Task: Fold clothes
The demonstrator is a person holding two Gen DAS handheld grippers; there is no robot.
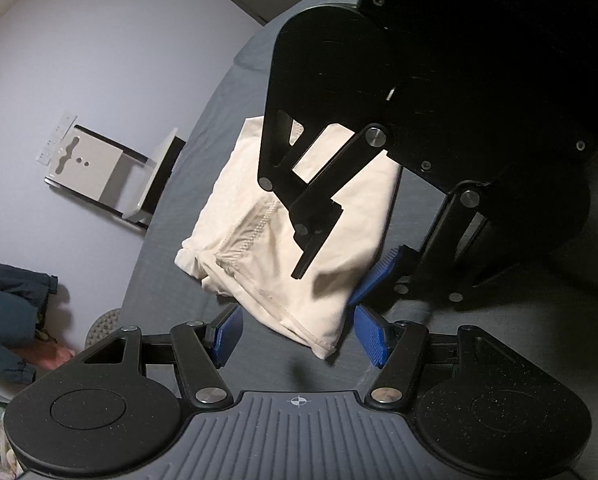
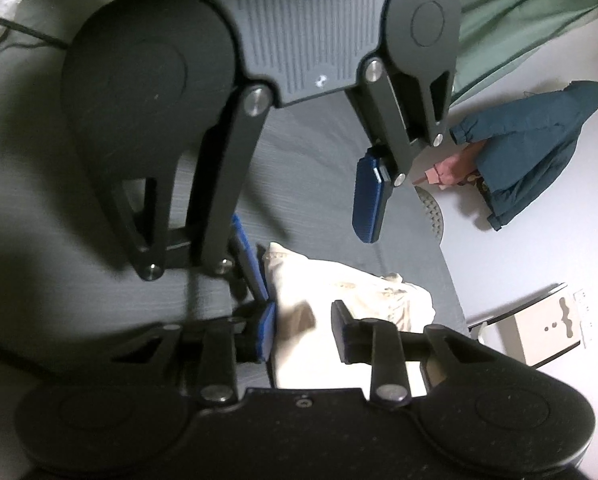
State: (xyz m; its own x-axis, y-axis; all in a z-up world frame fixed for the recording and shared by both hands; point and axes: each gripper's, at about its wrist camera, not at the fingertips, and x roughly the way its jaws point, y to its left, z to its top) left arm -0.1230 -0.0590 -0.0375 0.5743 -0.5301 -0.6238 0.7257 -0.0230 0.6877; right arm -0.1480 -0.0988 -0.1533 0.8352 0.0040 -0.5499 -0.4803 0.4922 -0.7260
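Lying: cream garment (image 1: 283, 236), folded into a compact wad on the grey bed (image 1: 227, 120), seams and hem facing the left camera.
Left tool (image 1: 297, 334): jaws wide apart, blue pads (image 1: 227, 336) either side of the garment's near corner, nothing gripped.
Right tool (image 2: 303, 334): jaws apart above the garment, gripping nothing; one blue pad (image 2: 266, 332) just beside the cloth's edge.
Tools: facing each other across the garment, close together.
Wall (image 1: 111, 52): pale, with a white bracket (image 1: 99, 168) mounted beside the bed.
Jacket (image 2: 535, 148): dark teal, hanging against the wall.
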